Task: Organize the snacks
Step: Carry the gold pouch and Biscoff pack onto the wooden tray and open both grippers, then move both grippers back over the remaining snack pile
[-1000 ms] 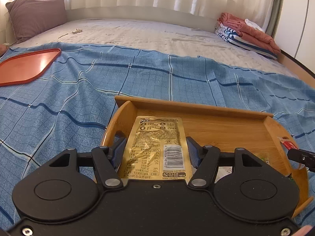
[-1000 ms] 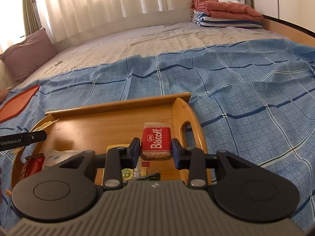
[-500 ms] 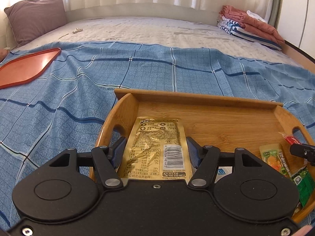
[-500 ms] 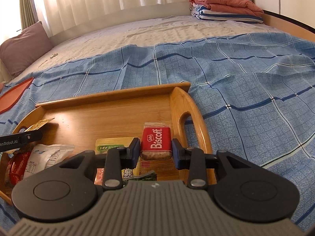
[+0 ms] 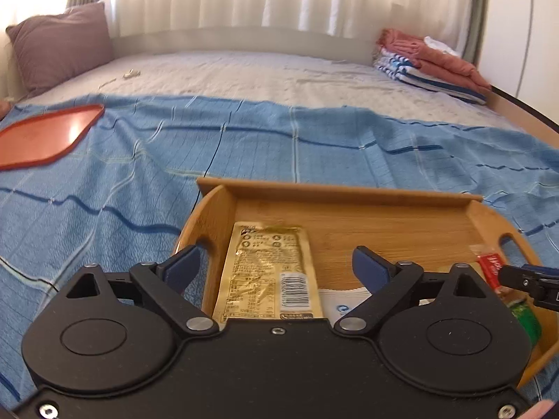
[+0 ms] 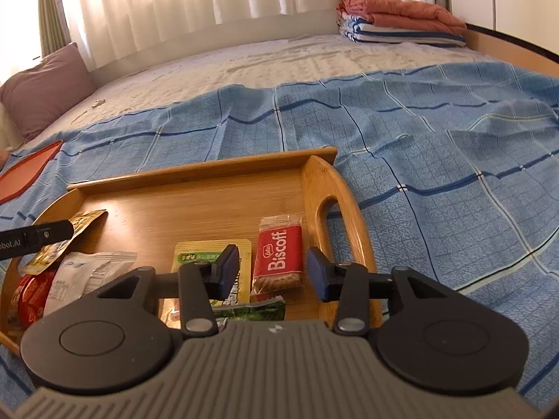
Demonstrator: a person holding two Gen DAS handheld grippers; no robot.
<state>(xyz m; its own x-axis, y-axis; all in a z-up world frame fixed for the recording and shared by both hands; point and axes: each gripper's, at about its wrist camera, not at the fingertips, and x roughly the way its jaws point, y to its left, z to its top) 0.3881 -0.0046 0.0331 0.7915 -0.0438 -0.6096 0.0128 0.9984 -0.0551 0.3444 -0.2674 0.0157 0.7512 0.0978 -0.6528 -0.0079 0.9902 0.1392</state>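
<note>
A bamboo tray (image 5: pixel 335 193) (image 6: pixel 195 174) with cut-out handles lies on the blue checked bedspread. In the left wrist view a gold snack pouch (image 5: pixel 269 272) lies flat at the tray's left end. My left gripper (image 5: pixel 276 265) is opening, its blue pads standing clear on both sides of the pouch. In the right wrist view a red Biscoff biscuit pack (image 6: pixel 278 256) lies by the tray's right handle. My right gripper (image 6: pixel 274 270) is opening too, pads apart from the pack. Each gripper's tip shows at the other view's edge.
More snacks fill the tray's near side: a white packet (image 6: pixel 87 272), a green sachet (image 6: pixel 209 255), a red round pack (image 6: pixel 29 293), a dark green wrapper (image 6: pixel 251 309). An orange tray (image 5: pixel 42 136) lies far left. A pillow (image 5: pixel 59 45) and folded blankets (image 6: pixel 398 17) sit at the back.
Both grippers have let go. The left pads spread wide off the gold pouch, which now lies in the tray. The right pads parted from the Biscoff pack.
</note>
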